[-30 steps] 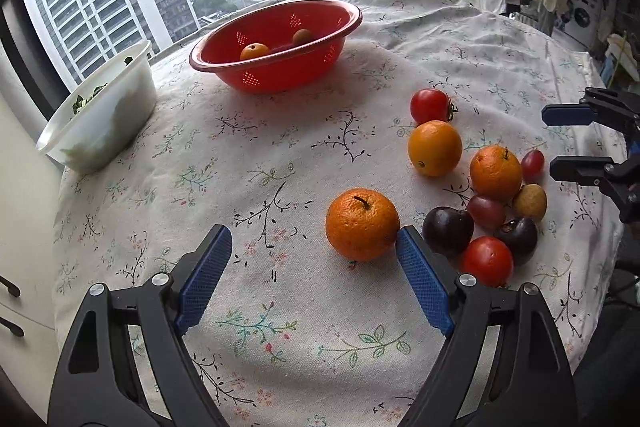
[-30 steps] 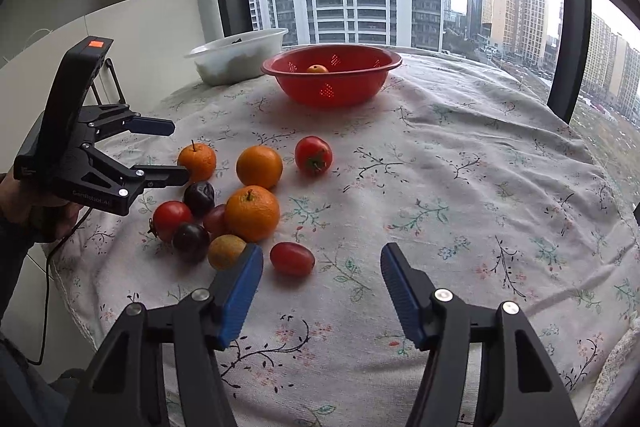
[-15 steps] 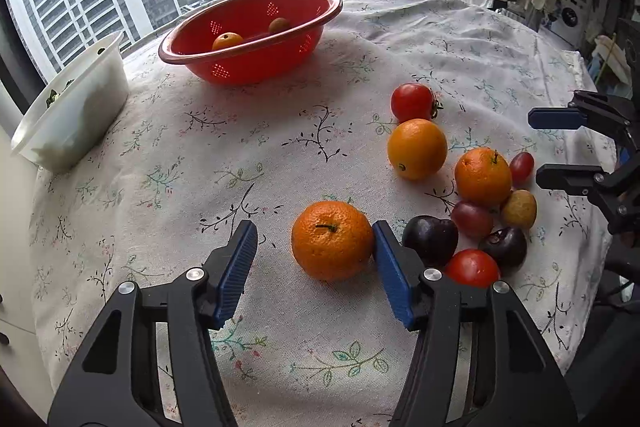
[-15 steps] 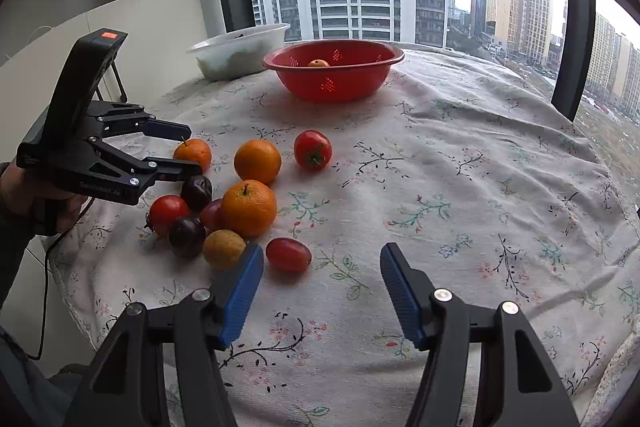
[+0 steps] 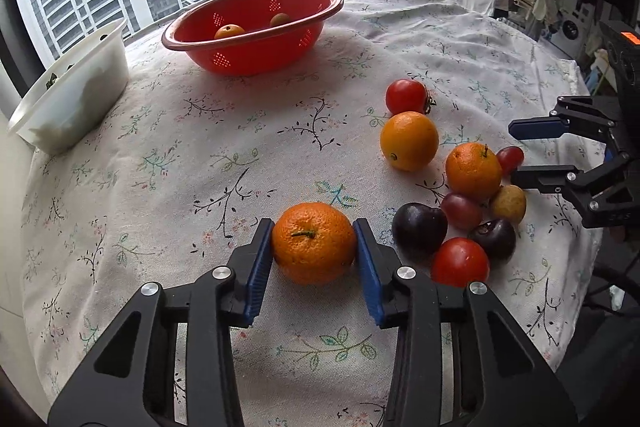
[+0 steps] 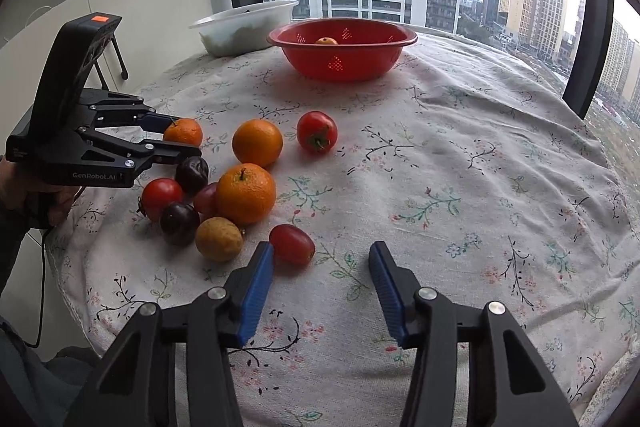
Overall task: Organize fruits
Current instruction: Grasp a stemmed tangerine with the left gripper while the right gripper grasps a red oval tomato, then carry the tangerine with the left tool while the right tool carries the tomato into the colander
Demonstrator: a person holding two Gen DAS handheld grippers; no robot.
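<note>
Two grippers are at work on the cloth. Left wrist view: your left gripper point(image 5: 314, 253) has just been closing, and both blue pads now press the flanks of the mandarin point(image 5: 314, 249), which sits on the tablecloth point(image 5: 248, 147) stem up; a second ago the jaws stood wide with only the right pad beside the fruit. The red colander point(image 5: 256, 27) lies ahead and slightly left, well apart, already holding two small fruits. I judge the coming move to be a lift and a forward carry to that colander. The remaining pile sits to the right, near your right gripper point(image 5: 528, 151).

Right wrist view: your right gripper point(image 6: 322, 287) has also been closing but grips nothing; its jaws stand partly open. The red grape tomato point(image 6: 292, 243) lies just beside the left pad, toward the left of the gap, long axis slanting across it. Shift left before closing, in my judgement. A second ago these jaws were wider. The left gripper appears at left, clamped on its mandarin.
</note>
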